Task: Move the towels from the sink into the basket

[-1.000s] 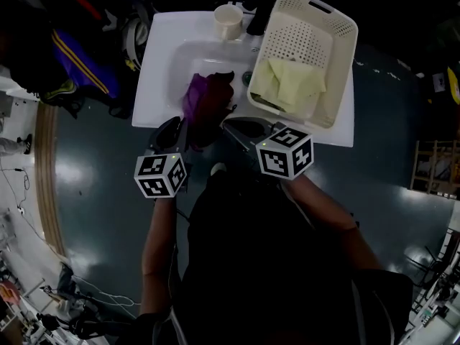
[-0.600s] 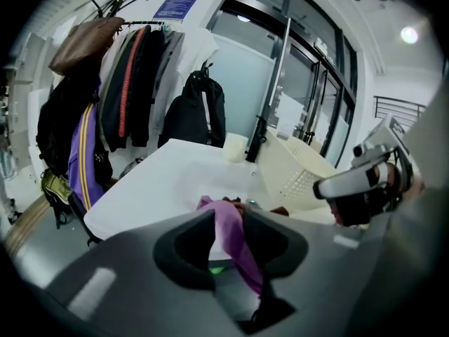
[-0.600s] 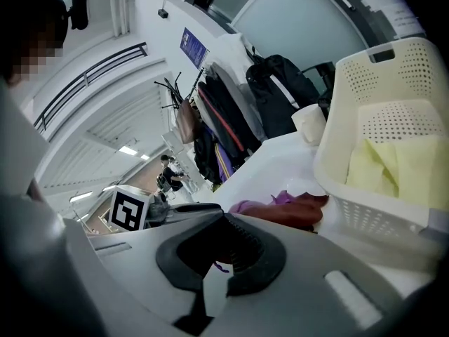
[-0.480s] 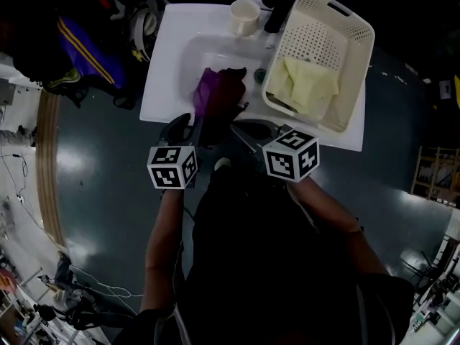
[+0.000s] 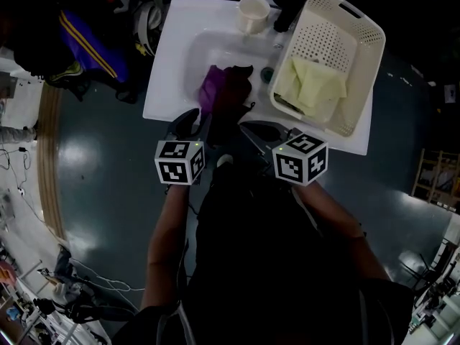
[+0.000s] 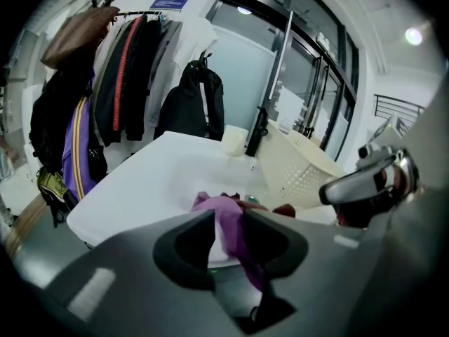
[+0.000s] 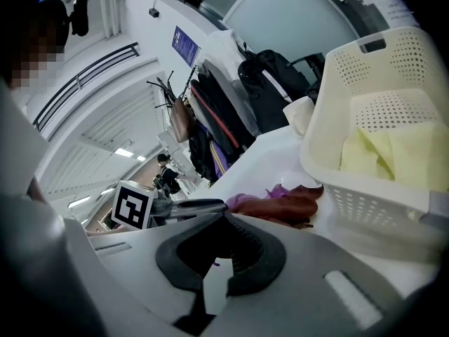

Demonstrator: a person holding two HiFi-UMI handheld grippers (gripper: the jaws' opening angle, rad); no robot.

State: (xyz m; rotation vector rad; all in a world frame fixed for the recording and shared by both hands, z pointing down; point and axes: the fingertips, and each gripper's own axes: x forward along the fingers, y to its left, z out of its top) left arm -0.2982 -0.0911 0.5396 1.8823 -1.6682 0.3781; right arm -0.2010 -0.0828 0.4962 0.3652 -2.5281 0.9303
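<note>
A purple towel (image 5: 211,86) and a dark red towel (image 5: 235,85) lie bunched in the white sink (image 5: 180,63). A yellow towel (image 5: 313,85) is in the cream basket (image 5: 359,56) on the sink's right side. My left gripper (image 5: 192,119) hovers at the sink's front edge, and its jaws have just been opening. In the left gripper view the purple towel (image 6: 226,220) runs through the gap of the left gripper (image 6: 228,213), with a strip of white beside it. My right gripper (image 5: 244,126) is just right of it; the right gripper (image 7: 223,220) is shut and empty.
A cream cup (image 5: 253,13) and a dark faucet (image 5: 284,7) stand at the sink's back rim. Jackets and bags hang on a rack (image 6: 119,69) left of the sink. The basket's wall (image 7: 379,188) rises close to the right gripper's right side.
The left gripper has dipped a little toward the purple towel. The right gripper has hardly moved. The head view has shifted, so the sink sits further right in the picture.
</note>
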